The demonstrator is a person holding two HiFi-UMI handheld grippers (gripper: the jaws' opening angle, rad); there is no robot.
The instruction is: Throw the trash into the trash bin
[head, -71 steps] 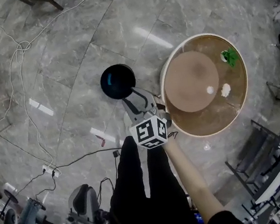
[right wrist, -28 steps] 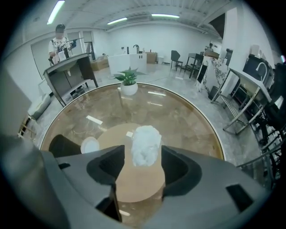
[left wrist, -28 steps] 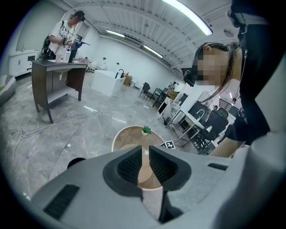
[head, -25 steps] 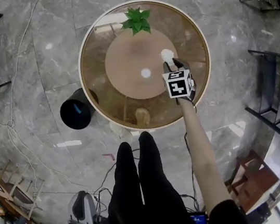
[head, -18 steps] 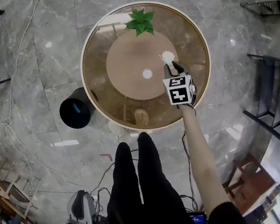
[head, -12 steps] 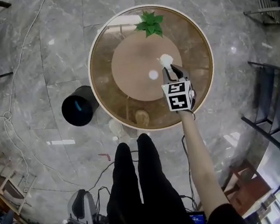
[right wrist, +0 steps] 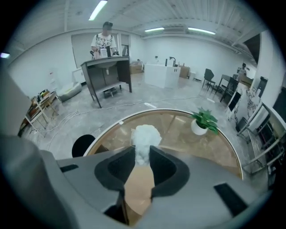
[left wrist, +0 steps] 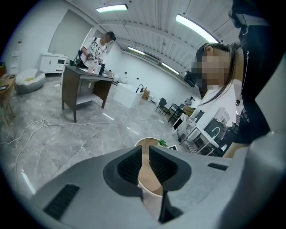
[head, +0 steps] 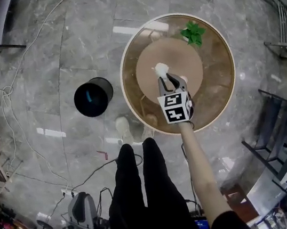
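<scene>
A white crumpled paper wad (head: 162, 69) sits pinched in my right gripper (head: 168, 80), held above the round glass table (head: 221, 93). In the right gripper view the wad (right wrist: 145, 136) sticks out from between the pads, which press on it, and the right gripper (right wrist: 143, 154) points steeply down. The black trash bin (head: 93, 97) stands on the floor left of the table, also seen as the dark bin (right wrist: 84, 145). My left gripper (head: 83, 201) hangs low beside the person's legs. That left gripper (left wrist: 145, 156) has a narrow gap between its jaws and nothing in it.
A small potted plant (head: 193, 32) stands on the table's far side. White cables (head: 7, 89) trail over the grey marble floor on the left. Chair frames (head: 277, 138) crowd the right. A desk (right wrist: 107, 71) with a person behind it stands far off.
My right gripper closed on the white wad and carried it left across the table towards the bin side. The head view swung, so the table now lies further right.
</scene>
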